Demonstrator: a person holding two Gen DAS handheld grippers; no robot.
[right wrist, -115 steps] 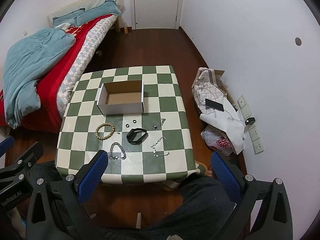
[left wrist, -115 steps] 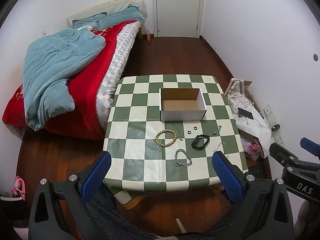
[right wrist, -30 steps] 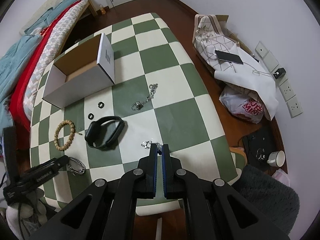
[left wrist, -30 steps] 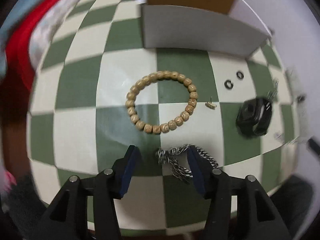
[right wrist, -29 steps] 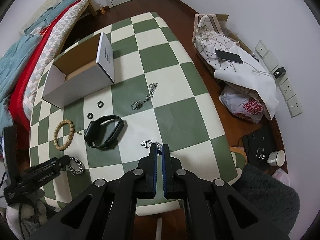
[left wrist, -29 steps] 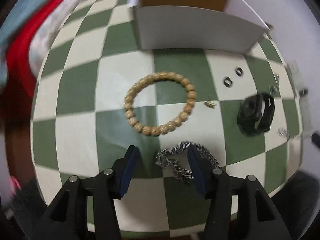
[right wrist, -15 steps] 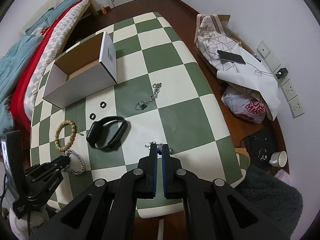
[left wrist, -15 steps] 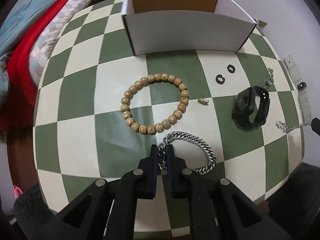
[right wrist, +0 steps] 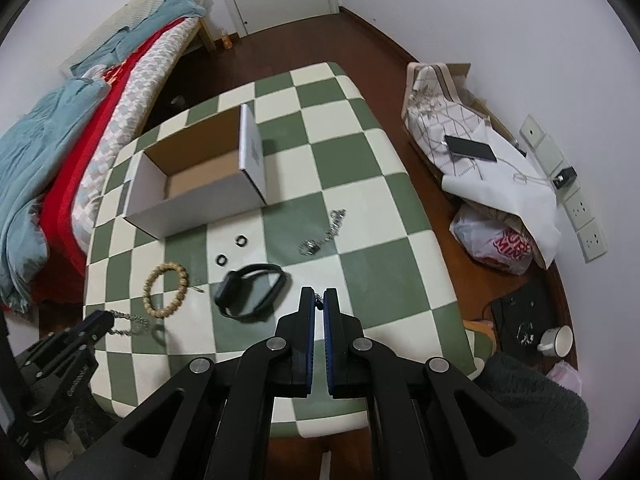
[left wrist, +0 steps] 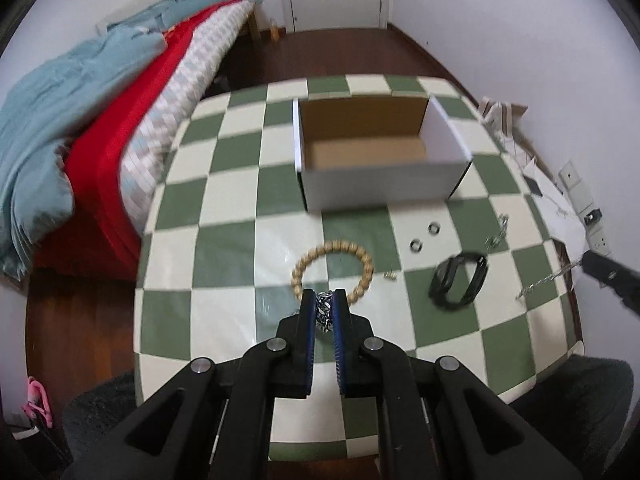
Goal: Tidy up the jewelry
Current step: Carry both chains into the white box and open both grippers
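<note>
1. I see the open cardboard box (left wrist: 380,160) toward the far edge of the surface (left wrist: 240,312), with nothing in it. Between the box and my grippers lie two small black rings (left wrist: 424,238), a beaded bracelet (left wrist: 332,270), a black wristband (left wrist: 460,280) and a small silver chain piece (right wrist: 324,236). Nothing blocks the path to the box.
2. Left gripper (left wrist: 324,312): fingers pinching the silver curb chain (left wrist: 324,310). Half a second ago the chain lay flat near the near edge; now it hangs clear of the surface, as the right wrist view shows.
3. Right gripper (right wrist: 319,308): fingers pressed together on a thin silver necklace (left wrist: 548,280), now lifted off the surface near its right edge.
4. The surface has a green-and-cream check. A bed (left wrist: 100,100) stands beside its left edge; bags (right wrist: 480,168) sit on the wooden floor to the right.
</note>
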